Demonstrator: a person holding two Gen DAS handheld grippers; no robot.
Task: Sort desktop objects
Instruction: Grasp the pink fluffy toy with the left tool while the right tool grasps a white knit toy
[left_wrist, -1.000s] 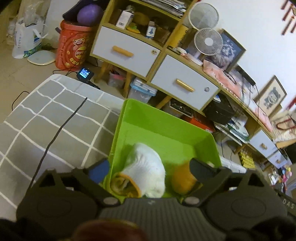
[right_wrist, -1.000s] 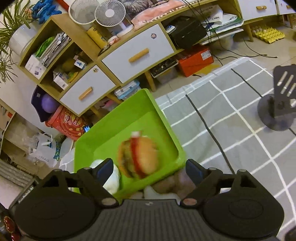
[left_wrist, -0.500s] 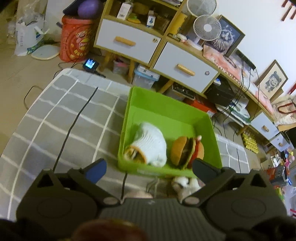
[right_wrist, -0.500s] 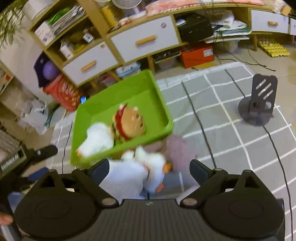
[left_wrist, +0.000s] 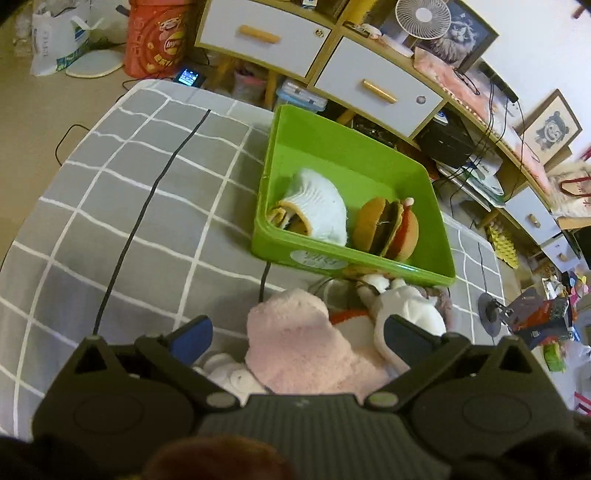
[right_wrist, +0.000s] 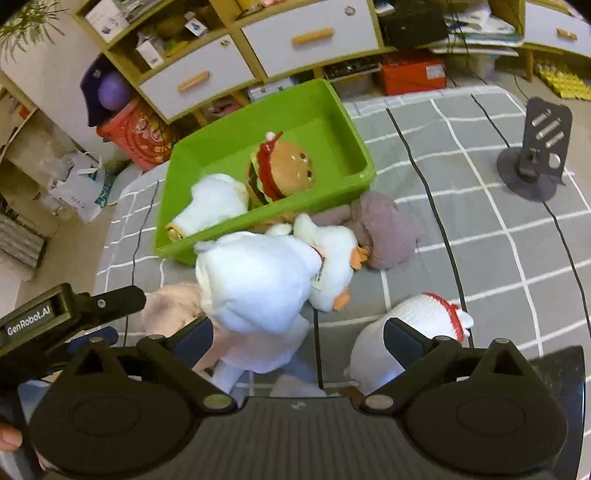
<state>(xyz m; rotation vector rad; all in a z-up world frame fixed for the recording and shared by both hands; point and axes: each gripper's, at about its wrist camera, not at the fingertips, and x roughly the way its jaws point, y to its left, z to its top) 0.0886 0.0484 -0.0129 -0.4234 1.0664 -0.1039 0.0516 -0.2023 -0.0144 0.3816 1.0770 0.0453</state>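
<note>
Left fingers (left_wrist: 295, 332) spread, released, over pink plush (left_wrist: 295, 347). Right fingers (right_wrist: 299, 336) spread, released, above white duck (right_wrist: 266, 280). Ahead: green bin (right_wrist: 354, 147) with burger (right_wrist: 284, 170) and white plush (right_wrist: 214, 203).

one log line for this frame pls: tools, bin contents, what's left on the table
left tool: open, over pink plush | right tool: open, empty | green bin: burger plush, white plush | table: several plush toys unsorted

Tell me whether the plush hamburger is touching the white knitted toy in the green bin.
Touching. In the right wrist view the plush hamburger presses against the white knitted toy, no gap between.
</note>
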